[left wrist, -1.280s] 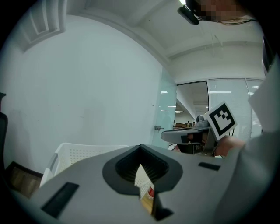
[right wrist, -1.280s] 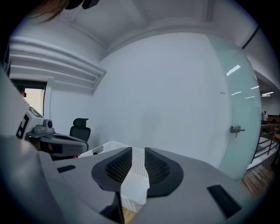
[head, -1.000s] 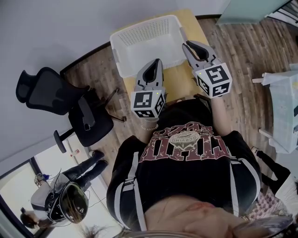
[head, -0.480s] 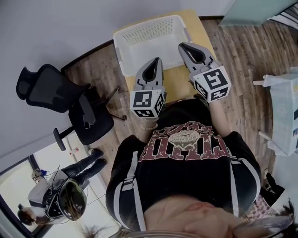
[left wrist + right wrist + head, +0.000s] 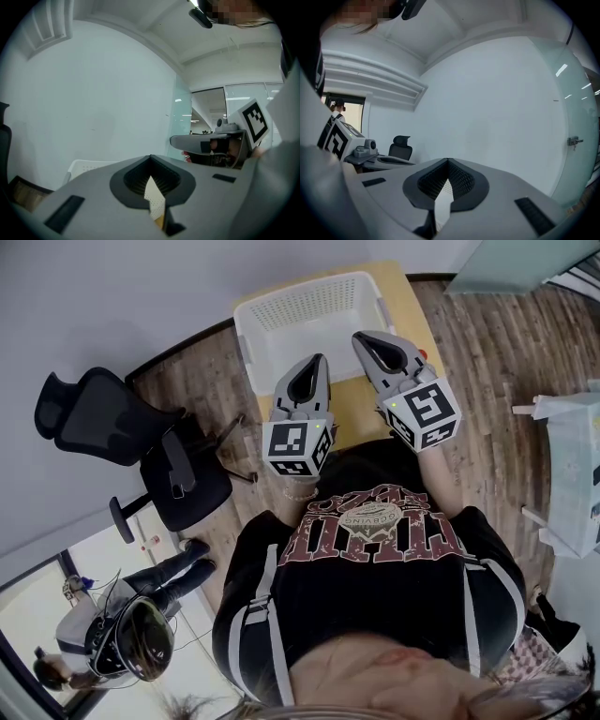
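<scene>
Left tongs (image 5: 314, 360): tips together, nothing clamped. The left gripper view shows the pads meeting at the tip (image 5: 150, 157); the slot behind them only shows a sliver of perforated white basket (image 5: 89, 165) and a bit of yellow desk below

Right tongs (image 5: 357, 335): same, tips together and empty. The right gripper view shows the tips meeting (image 5: 447, 160), with only a white strip visible through the slot

Head view:
- white perforated basket (image 5: 305, 285) sits on the yellow desk (image 5: 410, 307), at its far end toward the wall
- both tongs are held in the air over the near side of the basket, side by side and apart from each other, neither touching it
- left tip is over the near-left part of the basket, right tip over the near-right part
- marker cubes face the person

Cross views:
- right tongs show at the right of the left gripper view (image 5: 211, 143)
- left tongs show at the left of the right gripper view (image 5: 361, 152)
- both cameras look mostly at the plain white wall (image 5: 487, 103), so the tongs are aimed roughly level rather than down

Around: black office chair (image 5: 94, 423) on the wood floor (image 5: 478, 362) left of the desk, well apart from the basket; glass door (image 5: 574, 140) at the right of the wall; second person (image 5: 131, 634) at bottom left of the head view, far from the desk
</scene>
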Tool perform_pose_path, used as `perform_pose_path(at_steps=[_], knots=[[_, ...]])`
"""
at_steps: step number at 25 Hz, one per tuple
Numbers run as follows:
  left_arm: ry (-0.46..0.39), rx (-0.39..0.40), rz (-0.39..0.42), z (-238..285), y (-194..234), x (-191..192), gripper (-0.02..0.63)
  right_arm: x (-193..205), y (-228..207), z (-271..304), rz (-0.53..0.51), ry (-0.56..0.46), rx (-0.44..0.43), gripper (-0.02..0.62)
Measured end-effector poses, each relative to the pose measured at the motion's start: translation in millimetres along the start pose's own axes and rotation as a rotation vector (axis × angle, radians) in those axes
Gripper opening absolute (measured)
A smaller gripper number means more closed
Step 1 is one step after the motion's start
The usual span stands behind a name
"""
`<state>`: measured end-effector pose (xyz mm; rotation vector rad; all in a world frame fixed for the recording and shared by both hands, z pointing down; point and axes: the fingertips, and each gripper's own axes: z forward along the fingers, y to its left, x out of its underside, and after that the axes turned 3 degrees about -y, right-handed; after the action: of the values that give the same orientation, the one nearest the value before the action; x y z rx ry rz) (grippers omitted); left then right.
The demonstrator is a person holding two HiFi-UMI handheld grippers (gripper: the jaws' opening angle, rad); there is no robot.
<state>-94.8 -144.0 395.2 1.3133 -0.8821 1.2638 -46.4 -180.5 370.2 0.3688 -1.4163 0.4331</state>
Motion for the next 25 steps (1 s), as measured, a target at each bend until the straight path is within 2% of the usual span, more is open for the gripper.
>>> perform_pose_path(at_steps=[6, 11, 15, 20, 25], knots=[[-0.005, -0.001, 0.002, 1, 8, -3, 0.046, 1, 9, 10, -0.001, -0.001, -0.021, 0.017], [-0.005, 0.005, 0.002, 3, 11, -4, 0.046, 1, 11, 13, 0.003, -0.015, -0.007, 0.017], [-0.005, 0.015, 0.009, 4, -3, -3, 0.046, 4, 9, 1, 0.014, -0.020, -0.004, 0.017], [-0.003, 0.021, 0.001, 7, 15, -4, 0.046, 9, 14, 20, 0.020, 0.003, 0.003, 0.017], [-0.004, 0.031, 0.000, 10, 14, -4, 0.046, 12, 13, 19, 0.024, 0.012, 0.009, 0.017]])
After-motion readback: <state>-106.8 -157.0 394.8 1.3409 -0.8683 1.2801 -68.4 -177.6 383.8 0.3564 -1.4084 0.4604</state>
